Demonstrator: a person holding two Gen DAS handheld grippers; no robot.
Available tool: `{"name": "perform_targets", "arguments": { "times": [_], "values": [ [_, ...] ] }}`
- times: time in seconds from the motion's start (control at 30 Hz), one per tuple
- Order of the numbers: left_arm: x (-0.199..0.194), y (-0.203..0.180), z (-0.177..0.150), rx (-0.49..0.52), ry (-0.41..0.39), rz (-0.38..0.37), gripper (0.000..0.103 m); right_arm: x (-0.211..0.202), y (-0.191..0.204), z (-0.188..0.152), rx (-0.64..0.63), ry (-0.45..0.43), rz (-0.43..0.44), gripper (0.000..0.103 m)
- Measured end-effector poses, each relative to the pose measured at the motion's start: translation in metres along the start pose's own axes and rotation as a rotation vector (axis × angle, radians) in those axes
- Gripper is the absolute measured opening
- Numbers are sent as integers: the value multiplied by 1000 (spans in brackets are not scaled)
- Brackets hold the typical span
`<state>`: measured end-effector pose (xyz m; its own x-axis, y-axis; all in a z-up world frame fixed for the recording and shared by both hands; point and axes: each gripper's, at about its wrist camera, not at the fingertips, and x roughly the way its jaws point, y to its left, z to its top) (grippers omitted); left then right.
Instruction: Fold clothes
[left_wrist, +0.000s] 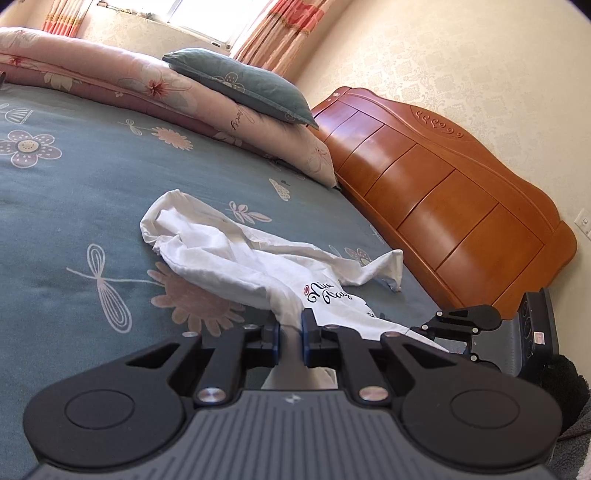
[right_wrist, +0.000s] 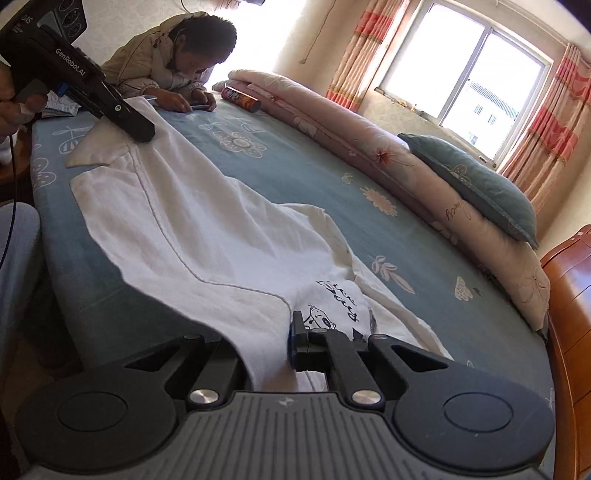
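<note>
Two grips on one white shirt (left_wrist: 229, 258), near edge of bed (left_wrist: 74, 184), print side up.

Left gripper (left_wrist: 290, 328): fingers pressed close, a fold of cloth pinched between the pads. Seen from the right wrist, clamped at the shirt's far-left corner, by a flat flap of cloth.

Right gripper (right_wrist: 284, 339): only one finger (right_wrist: 297, 332) showing, the other buried under draped cloth; judged to be pinching the hem beside the cartoon print, though not fully certain.

Shirt (right_wrist: 207, 229) stretched loosely between the two grips, rumpled, with one sleeve trailing right towards the headboard (left_wrist: 443, 192) and a bunched end thrown farther onto the bed. Not flat, no clean crease visible.

Step in hand, as a judgement: either pulling the garment taut to lay it flat, or carrying a held edge over into a fold. Fits both; cannot tell which.

Next move, either way: keep both pinches firm, hold even tension between them, and keep the cloth from sliding off the near edge. Beware the loose sleeve dragging or tucking under.

Far side: rolled quilt (right_wrist: 332, 122), pillow (right_wrist: 476, 184), a person (right_wrist: 177, 59) leaning on the bed, well apart from the shirt.
</note>
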<state>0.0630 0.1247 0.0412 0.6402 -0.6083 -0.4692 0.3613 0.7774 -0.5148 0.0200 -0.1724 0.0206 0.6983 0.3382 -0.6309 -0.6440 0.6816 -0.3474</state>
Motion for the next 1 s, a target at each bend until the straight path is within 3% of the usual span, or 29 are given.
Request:
{"name": "perform_targets", "arguments": {
  "times": [0.2,0.33,0.37,0.5,0.6,0.67,0.77,1.0],
  "values": [
    [9,13,-30,-54,104,112,9,30,38,-24,-11,162,146,10],
    [27,26,-44,-52,192,255,12,55,39,-32,100,248,211,34],
    [31,29,-47,-50,212,290,12,58,38,-32,125,248,212,36],
    [31,29,-49,-41,233,322,22,43,41,-35,187,222,232,48],
    [17,28,-41,-35,193,351,41,25,34,-37,226,192,231,54],
    [6,27,-33,-21,151,385,42,19,24,-39,271,172,228,62],
    [-6,25,-19,-4,102,415,46,9,-1,-45,411,129,210,63],
    [22,1,-11,67,126,339,53,-20,-63,-54,703,-13,160,67]
  ]
}}
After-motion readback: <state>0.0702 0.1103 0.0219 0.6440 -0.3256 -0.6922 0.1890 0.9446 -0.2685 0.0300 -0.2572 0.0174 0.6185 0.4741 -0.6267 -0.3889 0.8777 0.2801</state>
